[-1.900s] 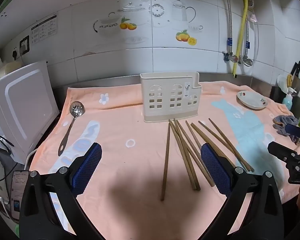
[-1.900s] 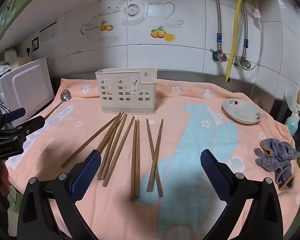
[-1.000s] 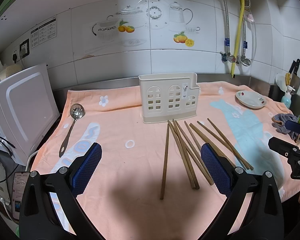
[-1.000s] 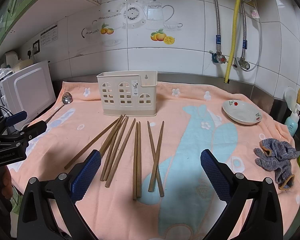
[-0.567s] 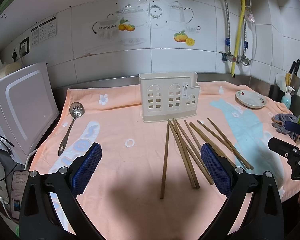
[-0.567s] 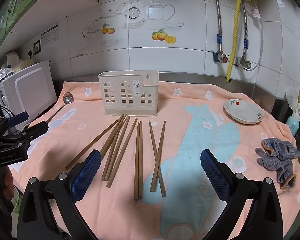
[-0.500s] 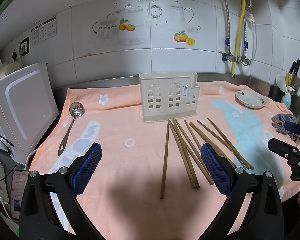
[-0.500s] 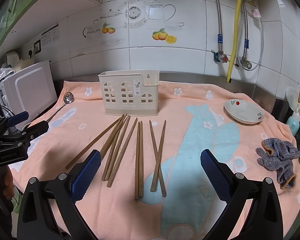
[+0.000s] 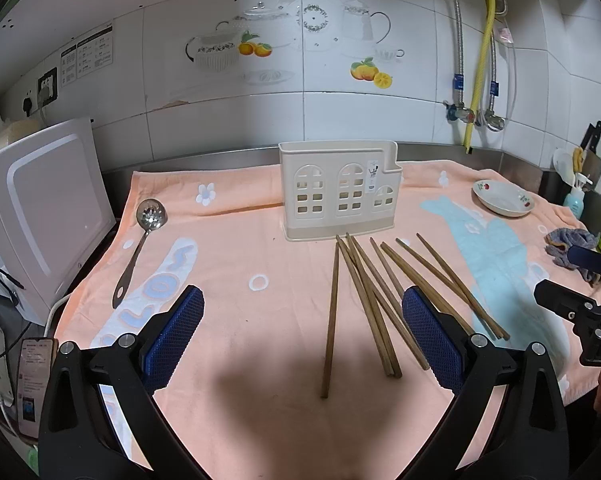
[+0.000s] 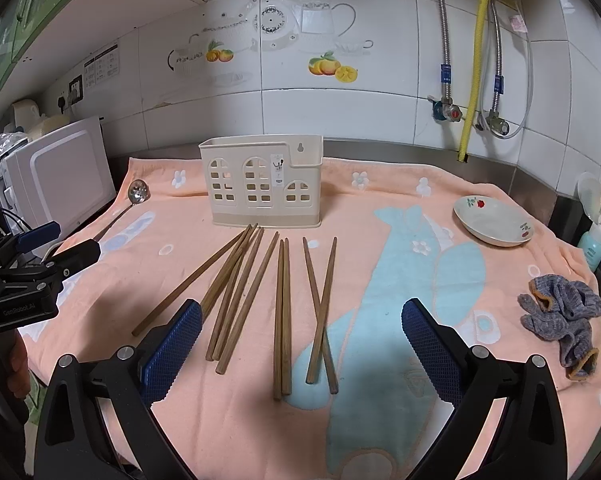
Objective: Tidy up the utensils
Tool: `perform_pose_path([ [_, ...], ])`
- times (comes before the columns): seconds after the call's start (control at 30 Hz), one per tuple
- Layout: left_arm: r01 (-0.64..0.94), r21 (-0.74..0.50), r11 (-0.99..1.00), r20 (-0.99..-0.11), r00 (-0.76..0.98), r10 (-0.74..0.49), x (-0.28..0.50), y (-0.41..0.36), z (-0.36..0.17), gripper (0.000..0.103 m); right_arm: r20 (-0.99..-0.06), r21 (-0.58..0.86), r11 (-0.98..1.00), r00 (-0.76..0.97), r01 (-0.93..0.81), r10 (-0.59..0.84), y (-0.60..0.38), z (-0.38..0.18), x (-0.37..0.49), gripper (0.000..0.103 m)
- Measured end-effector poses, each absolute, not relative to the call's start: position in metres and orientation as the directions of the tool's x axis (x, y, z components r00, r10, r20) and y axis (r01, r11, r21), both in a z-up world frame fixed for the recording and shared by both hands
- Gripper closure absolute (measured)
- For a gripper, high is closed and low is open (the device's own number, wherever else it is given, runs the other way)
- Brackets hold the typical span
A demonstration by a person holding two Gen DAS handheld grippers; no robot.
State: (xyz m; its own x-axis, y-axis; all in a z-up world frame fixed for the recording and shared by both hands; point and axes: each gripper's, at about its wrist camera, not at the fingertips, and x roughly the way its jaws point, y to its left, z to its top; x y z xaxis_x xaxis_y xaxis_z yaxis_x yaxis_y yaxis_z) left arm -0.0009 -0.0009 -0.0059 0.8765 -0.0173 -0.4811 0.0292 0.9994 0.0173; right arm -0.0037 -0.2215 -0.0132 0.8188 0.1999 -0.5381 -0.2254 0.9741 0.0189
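Several brown wooden chopsticks [image 9: 374, 300] lie fanned out on the peach towel [image 9: 236, 240] in front of a cream utensil holder [image 9: 338, 196] that stands upright. The chopsticks [image 10: 260, 292] and holder [image 10: 262, 180] also show in the right wrist view. A slotted metal ladle [image 9: 138, 246] lies at the left; it also shows in the right wrist view [image 10: 134, 196]. My left gripper [image 9: 302, 332] is open and empty above the towel's near edge. My right gripper [image 10: 300, 348] is open and empty over the chopsticks' near ends.
A white appliance [image 9: 40, 208] stands at the left edge with a phone [image 9: 34, 384] and cables below it. A white dish [image 10: 492, 220] and a grey rag [image 10: 564, 316] lie at the right. Pipes and valves [image 10: 460, 112] run along the tiled back wall.
Both grippers have drifted only slightly; the view shifts a little. Nothing on the towel has moved.
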Motion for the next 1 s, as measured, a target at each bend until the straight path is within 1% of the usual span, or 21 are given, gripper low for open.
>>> perform_pose_path([
  [1.0, 0.032, 0.013, 0.999, -0.480, 0.877, -0.022, 0.0002, -0.0030, -0.0068, 0.005, -0.546, 0.022, 0.974, 0.813, -0.227, 0.202, -0.2175, -0.0178, -0.0012, 0.006],
])
